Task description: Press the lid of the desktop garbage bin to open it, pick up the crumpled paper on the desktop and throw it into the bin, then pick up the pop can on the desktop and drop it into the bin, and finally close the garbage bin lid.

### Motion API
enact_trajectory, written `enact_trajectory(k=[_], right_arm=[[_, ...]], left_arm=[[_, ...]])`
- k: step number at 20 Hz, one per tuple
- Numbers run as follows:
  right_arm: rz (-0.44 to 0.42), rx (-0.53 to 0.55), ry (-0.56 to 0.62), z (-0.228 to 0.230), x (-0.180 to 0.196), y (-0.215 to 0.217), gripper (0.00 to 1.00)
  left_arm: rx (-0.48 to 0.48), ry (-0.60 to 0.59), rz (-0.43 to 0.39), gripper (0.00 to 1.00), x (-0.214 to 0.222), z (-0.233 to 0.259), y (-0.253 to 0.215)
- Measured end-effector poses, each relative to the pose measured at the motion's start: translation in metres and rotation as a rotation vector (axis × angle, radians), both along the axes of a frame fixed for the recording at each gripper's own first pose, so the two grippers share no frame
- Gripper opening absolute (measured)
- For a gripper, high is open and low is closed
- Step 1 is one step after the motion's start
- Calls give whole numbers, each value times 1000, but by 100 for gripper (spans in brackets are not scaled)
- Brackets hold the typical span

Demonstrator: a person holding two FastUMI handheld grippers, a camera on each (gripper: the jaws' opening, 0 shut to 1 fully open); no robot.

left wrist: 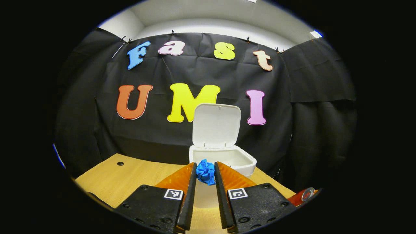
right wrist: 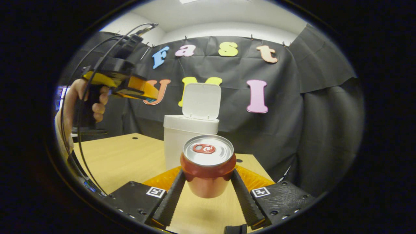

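Pale wood-grain laminate makes up your surface (left wrist: pixel 130 178), with a small dark round hole (left wrist: pixel 120 163) in it toward 9 o'clock in the left gripper view. Black cloth hangs as the booth wall behind it, clipped up along its top edge, and above that you see a white wall and ceiling.

In the left gripper view, your left gripper (left wrist: pixel 205 174) has its jaws closed on the crumpled paper (left wrist: pixel 206 171), a blue wad pinched between both fingertips at 6 o'clock. Directly beyond it stands the white garbage bin (left wrist: pixel 242 162) at the far edge of the surface, its lid (left wrist: pixel 216 125) raised upright and the inside showing pale. The paper sits in front of the bin's near rim, above the surface. At 4 o'clock the top of the pop can (left wrist: pixel 307 194) peeks in at the edge.

In the right gripper view, your right gripper (right wrist: pixel 208 177) holds the pop can (right wrist: pixel 208 169) upright, lifted off the surface, one finger pressing each side of its red body, silver top and red tab facing you. Behind it the bin (right wrist: pixel 175 143) stands with the lid (right wrist: pixel 201 100) up. At 10 o'clock your hand (right wrist: pixel 81 104) carries the left gripper (right wrist: pixel 152 94), raised near the bin's lid.
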State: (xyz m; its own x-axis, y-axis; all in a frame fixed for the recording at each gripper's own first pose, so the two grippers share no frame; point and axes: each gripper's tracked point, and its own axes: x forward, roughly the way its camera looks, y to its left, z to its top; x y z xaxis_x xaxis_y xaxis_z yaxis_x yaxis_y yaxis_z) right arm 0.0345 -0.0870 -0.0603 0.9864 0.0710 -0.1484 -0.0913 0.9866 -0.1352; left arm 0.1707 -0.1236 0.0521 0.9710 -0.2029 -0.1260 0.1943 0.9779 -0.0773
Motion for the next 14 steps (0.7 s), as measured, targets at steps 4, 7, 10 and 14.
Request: enact_trajectory(k=[4, 7, 10, 14], right_arm=[[9, -14, -4, -7, -1, -1, 81], [45, -3, 8, -14, -4, 4, 81], [47, 0, 4, -14, -4, 2, 81], [38, 0, -10, -15, -3, 0, 81]], left_arm=[[16, -51, -3, 36, 71, 4, -10], [-24, -3, -14, 36, 113, -18, -20], [-62, 30, -11, 36, 133, -30, -27], [-36, 62, -27, 36, 147, -43, -35]])
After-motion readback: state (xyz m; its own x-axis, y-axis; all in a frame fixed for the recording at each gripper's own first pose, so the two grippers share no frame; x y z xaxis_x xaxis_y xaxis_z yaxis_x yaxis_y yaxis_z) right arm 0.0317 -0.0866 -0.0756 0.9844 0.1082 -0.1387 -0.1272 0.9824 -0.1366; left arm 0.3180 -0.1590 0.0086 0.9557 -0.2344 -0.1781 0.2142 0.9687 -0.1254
